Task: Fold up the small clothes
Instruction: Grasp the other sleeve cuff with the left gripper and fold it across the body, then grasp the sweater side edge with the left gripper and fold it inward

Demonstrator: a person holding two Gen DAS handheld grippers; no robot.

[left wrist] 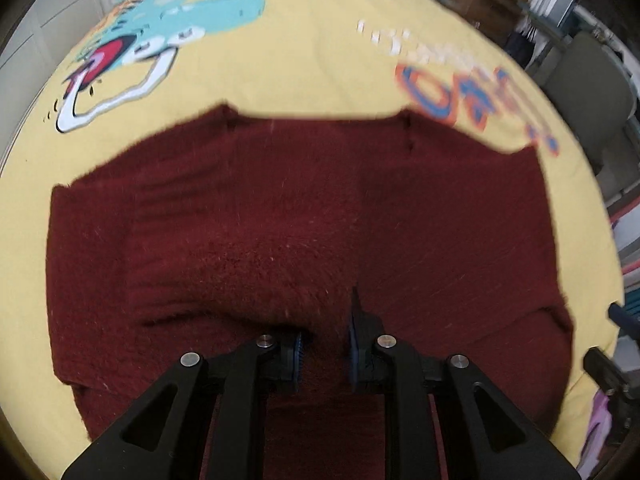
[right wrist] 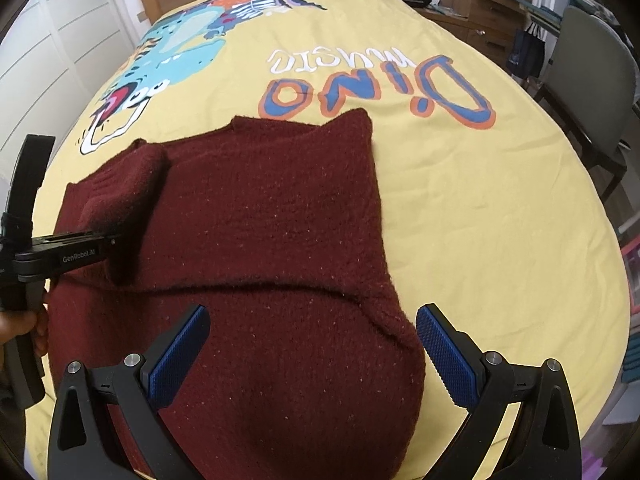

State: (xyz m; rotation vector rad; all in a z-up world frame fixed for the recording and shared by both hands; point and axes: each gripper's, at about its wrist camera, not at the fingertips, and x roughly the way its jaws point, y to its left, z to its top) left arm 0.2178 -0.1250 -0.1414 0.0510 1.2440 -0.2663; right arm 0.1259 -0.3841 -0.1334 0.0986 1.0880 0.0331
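Your dark red knit sweater (right wrist: 256, 240) lies on the yellow dinosaur bedspread (right wrist: 480, 220), near the edge closest to you, and it is already partly folded: in the right wrist view one sleeve (right wrist: 120, 184) is laid inward over the body on the left, and a fold edge runs across the cloth just ahead of your right gripper (right wrist: 312, 344). That gripper has its jaws wide apart, with the blue pads (right wrist: 180, 360) standing on either side of the near bulge of the sweater, holding nothing. Your left gripper (left wrist: 324, 354) is low over the near part of the sweater, with the jaws brought close and a ridge of knit gathered between them; I think it is clamped on the cloth, but the view is blurred there and a small gap shows, so I cannot tell for sure. I judge that the task is about in the middle: the sides are brought in, but the garment is still long and lumpy, not a flat packet. What is left, as it seems, is to fold the near part over toward the far end and to smooth the bulge.
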